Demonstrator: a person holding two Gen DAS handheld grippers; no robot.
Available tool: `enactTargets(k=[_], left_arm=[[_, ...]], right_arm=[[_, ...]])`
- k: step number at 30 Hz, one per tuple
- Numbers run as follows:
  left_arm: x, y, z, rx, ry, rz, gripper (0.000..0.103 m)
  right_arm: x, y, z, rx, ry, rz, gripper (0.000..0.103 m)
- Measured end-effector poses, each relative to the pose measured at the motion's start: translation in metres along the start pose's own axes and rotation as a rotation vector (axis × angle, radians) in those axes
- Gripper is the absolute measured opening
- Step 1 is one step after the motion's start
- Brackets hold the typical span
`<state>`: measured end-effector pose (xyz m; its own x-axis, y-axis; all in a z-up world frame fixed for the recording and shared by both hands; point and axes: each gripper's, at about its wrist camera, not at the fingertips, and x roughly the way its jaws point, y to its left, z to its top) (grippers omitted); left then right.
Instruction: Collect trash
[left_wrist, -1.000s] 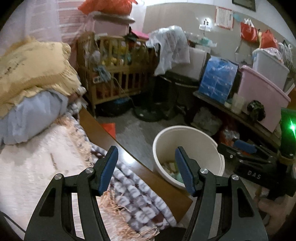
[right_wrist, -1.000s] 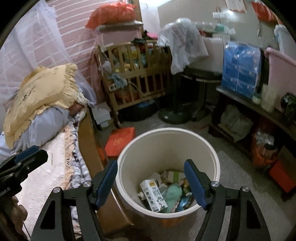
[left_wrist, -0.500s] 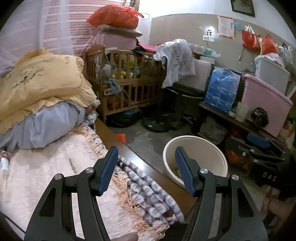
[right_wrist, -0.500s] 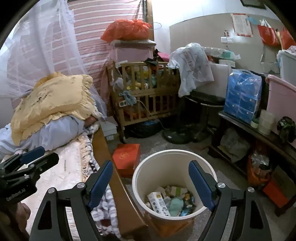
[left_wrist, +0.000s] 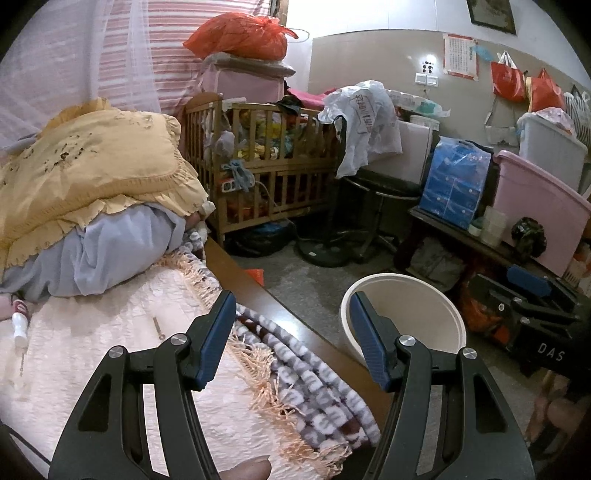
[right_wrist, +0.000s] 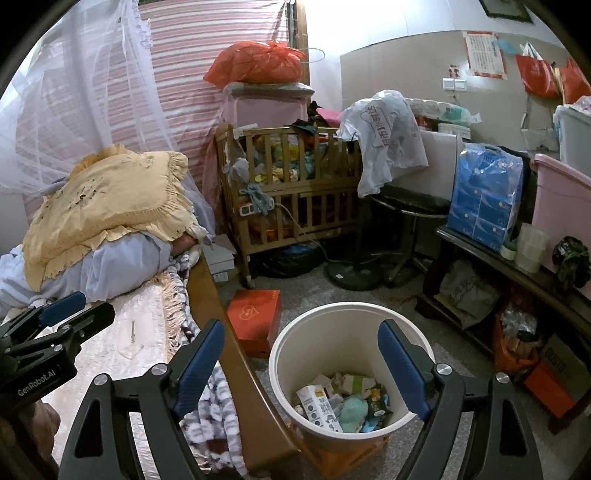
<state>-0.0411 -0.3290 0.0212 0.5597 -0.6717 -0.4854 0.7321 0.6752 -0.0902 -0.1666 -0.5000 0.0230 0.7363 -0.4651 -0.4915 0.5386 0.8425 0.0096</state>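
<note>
The bin (right_wrist: 345, 369) stands on the floor beside the bed (left_wrist: 110, 332), cartons and wrappers heaped inside. Both views have drawn back since a second ago. The left tongs (left_wrist: 293, 341) and right tongs (right_wrist: 301, 363) are spread wide, nothing held. The bin's base is hidden.

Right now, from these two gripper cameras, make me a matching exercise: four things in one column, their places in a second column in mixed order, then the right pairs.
Things:
1. yellow pillow
2. red box
3. orange bag
4. milk carton

Places:
A. inside the white bin
B. on the floor beside the bed frame
C. on the blue bedding
D. atop the pink container behind the crib

Pairs: 1-C, 2-B, 3-D, 4-A
</note>
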Motion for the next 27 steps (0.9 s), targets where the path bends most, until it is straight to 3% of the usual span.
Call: enactTargets(k=[27], left_arm=[[0.0098,0.0032,-0.0036,-0.006,0.034,-0.001,0.063]], right_arm=[[-0.0003,0.0013,0.0013,0.001,0.003,-0.001,0.084]])
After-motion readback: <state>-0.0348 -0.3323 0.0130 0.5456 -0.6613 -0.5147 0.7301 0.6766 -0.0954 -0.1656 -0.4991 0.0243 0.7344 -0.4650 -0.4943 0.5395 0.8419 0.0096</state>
